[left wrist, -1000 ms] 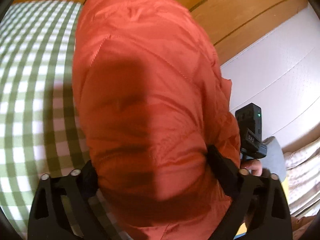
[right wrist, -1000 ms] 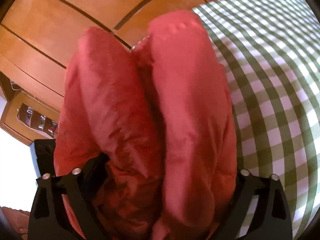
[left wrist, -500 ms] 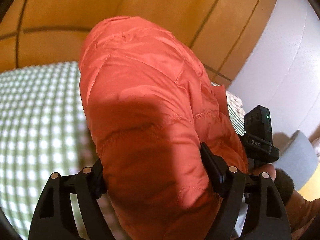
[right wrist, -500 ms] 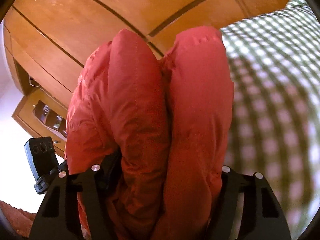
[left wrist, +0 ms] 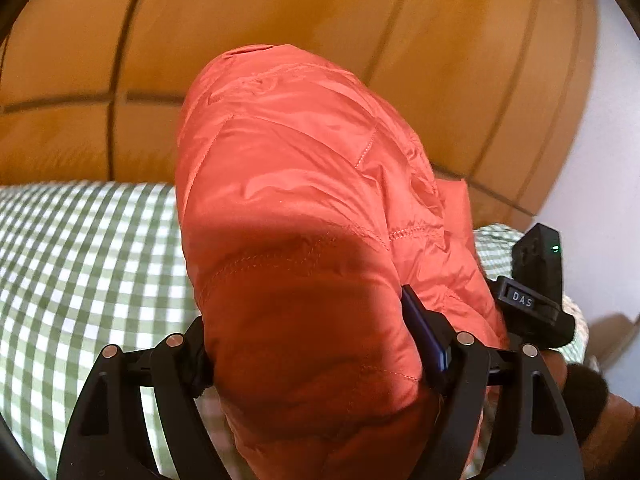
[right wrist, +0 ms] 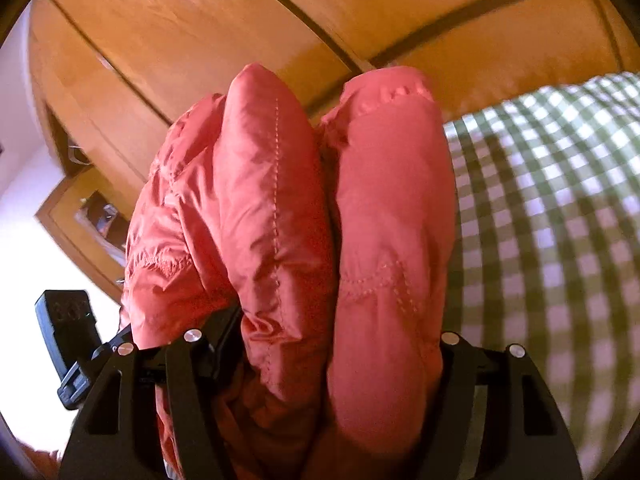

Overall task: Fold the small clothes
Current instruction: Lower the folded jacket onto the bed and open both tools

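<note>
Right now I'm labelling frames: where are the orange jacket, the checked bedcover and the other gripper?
orange jacket [left wrist: 296, 216]: left wrist view, quilted upper panel.
checked bedcover [right wrist: 560, 220]: right wrist view, bare checked cloth.
right gripper [left wrist: 536, 280]: left wrist view, black body.

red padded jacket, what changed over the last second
Both tools closed further on the puffy red quilted jacket, which bulges between each one's fingers. The left tool and right tool swung up: more of the wooden panelling shows, less of the green-and-white checked cloth. Both grips stayed on.
</note>
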`<state>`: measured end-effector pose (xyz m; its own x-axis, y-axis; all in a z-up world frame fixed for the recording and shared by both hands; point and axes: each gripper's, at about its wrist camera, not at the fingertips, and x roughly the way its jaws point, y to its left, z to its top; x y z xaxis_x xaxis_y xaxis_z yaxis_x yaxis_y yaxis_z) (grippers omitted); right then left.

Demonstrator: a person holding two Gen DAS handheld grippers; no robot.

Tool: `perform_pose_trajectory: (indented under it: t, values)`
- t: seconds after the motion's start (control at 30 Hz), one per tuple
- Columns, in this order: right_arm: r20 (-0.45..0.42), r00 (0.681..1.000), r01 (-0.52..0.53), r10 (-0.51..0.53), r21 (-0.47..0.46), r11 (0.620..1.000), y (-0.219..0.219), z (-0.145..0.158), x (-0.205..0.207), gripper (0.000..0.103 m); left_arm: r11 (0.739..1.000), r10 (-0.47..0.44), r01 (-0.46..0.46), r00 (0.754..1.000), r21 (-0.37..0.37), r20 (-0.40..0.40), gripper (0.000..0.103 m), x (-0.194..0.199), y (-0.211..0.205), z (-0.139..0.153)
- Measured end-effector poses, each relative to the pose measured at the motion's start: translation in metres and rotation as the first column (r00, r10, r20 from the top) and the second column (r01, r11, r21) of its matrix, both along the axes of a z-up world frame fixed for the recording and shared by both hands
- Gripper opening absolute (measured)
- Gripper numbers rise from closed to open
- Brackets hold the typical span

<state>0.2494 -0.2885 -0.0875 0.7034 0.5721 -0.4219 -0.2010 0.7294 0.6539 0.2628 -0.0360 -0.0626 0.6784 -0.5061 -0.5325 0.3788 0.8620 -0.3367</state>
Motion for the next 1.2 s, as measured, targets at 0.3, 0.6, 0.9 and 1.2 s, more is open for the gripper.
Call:
perform_pose_trajectory:
  t: [0.3,0.6,0.9,1.2]
  values:
    - [0.077,0.971,0.237,-0.227,-0.157,0.959,0.0,-0.013,-0.006,0.091,0.995,0.104,-0.105,0.994,-0.001,-0.031,0.095,0.025,0.004,-0.049]
    - [0.155,0.927,0.374,-0.342,-0.436,0.818,0.009,0.009,-0.069,0.101,0.967,0.244,-0.247,0.968,0.068,0.053,0.099,-0.015,0.002,-0.04]
    - [0.13,0.911,0.406,-0.392,-0.453,0.793,0.009,0.007,-0.077,0.101,0.943,0.285,-0.281,0.959,0.178,0.002,0.099,-0.028,-0.013,-0.037]
    - [0.21,0.894,0.448,-0.396,-0.465,0.764,0.045,0.05,-0.15,0.101,0.903,0.369,-0.381,0.924,0.199,0.098,0.099,-0.105,-0.003,-0.013]
